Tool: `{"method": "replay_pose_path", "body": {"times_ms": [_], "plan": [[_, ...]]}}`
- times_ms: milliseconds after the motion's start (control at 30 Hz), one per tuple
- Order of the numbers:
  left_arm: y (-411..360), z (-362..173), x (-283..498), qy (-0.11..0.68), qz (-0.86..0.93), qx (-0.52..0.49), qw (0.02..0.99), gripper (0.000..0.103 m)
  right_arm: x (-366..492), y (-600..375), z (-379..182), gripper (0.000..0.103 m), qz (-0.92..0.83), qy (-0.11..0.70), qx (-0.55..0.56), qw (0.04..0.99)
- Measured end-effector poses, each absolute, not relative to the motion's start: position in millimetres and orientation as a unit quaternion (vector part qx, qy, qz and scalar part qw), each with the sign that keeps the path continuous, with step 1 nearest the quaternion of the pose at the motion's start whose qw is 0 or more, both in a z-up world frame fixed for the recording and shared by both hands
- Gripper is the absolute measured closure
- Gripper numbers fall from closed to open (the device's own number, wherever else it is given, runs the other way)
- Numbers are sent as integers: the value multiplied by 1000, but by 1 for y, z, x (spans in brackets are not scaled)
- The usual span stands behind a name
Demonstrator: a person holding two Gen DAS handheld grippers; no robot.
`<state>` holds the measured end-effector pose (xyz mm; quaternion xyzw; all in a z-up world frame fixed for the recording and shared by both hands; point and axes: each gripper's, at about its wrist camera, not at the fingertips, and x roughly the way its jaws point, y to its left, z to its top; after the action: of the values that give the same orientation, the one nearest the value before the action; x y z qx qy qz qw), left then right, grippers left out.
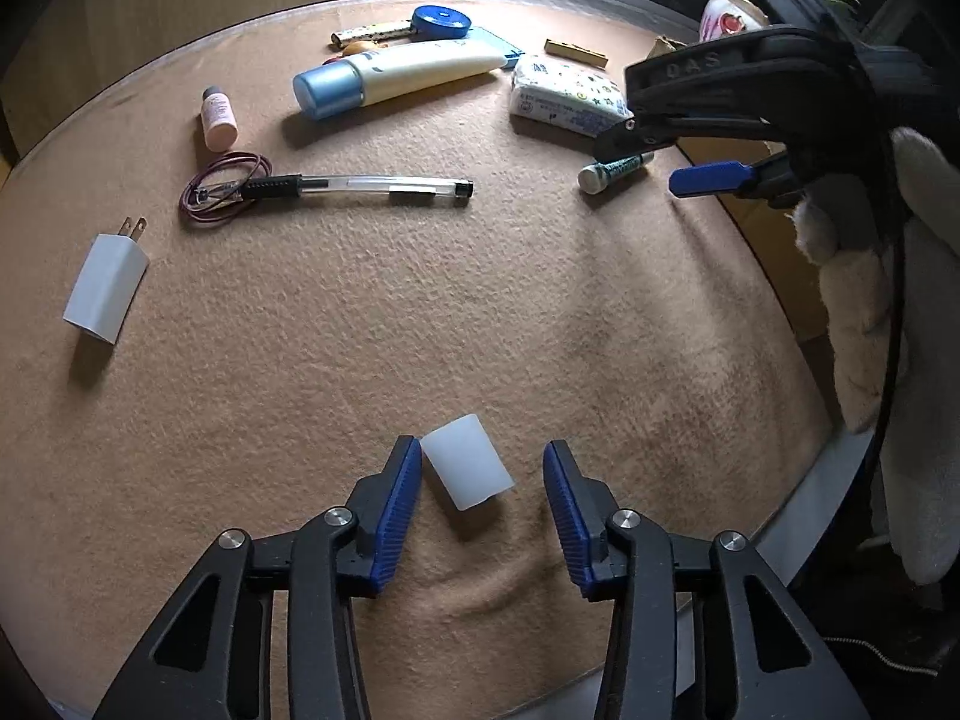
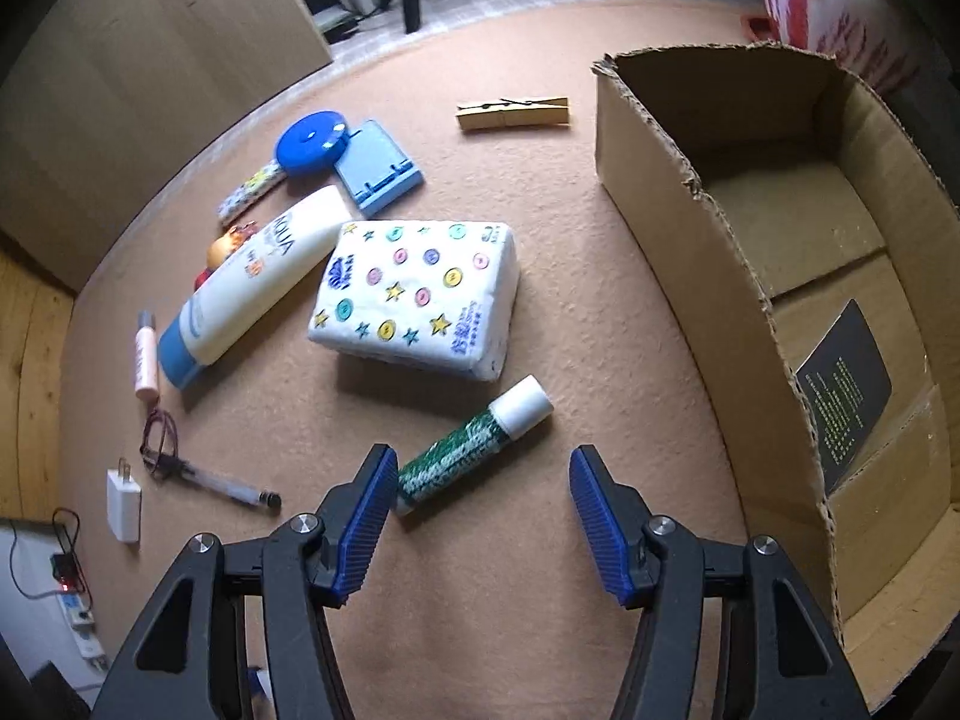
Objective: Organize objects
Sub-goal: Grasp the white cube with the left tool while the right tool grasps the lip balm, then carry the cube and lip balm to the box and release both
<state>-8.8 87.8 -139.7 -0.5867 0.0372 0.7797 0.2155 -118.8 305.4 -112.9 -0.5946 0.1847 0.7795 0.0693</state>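
While the released left tool (image 1: pixel 480 501) straddles the white cap (image 1: pixel 467 462), the green tube (image 2: pixel 474 445) lies diagonally between the released right tool (image 2: pixel 483 516) pads.

Looked like a home room: round table (image 1: pixel 420 312) under tan felt, strewn with toiletries – lotion tube (image 2: pixel 252 282), tissue pack (image 2: pixel 420 294) – plus charger (image 1: pixel 105 288), clothespin (image 2: pixel 513 113). Potted plant (image 1: pixel 729 12) past the far edge, cardboard box (image 2: pixel 720 300) at the right edge.

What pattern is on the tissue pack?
Coloured buttons and stars on white; the tissue pack shows best in the right wrist view.
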Motion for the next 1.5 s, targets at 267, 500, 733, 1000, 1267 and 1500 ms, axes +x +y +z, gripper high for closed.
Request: {"method": "replay_pose_path", "body": {"times_ms": [267,500,733,1000,1267,1500], "plan": [[86,-140,-8,44,783,-584,210,69,-123,301,-116,59,781,171,-595,78],[75,-139,-5,30,787,-581,205,81,-114,291,-116,85,786,143,-601,36],[63,-138,-4,-3,786,-584,202,87,-95,297,-115,89,786,148,-600,6],[51,-128,-8,-32,793,-578,192,88,-69,313,-101,89,794,170,-584,-14],[64,-103,-29,-37,806,-555,201,88,-53,332,-62,89,822,173,-542,-24],[108,-74,-51,-27,816,-528,235,88,-28,378,-31,89,849,170,-499,19]]}}
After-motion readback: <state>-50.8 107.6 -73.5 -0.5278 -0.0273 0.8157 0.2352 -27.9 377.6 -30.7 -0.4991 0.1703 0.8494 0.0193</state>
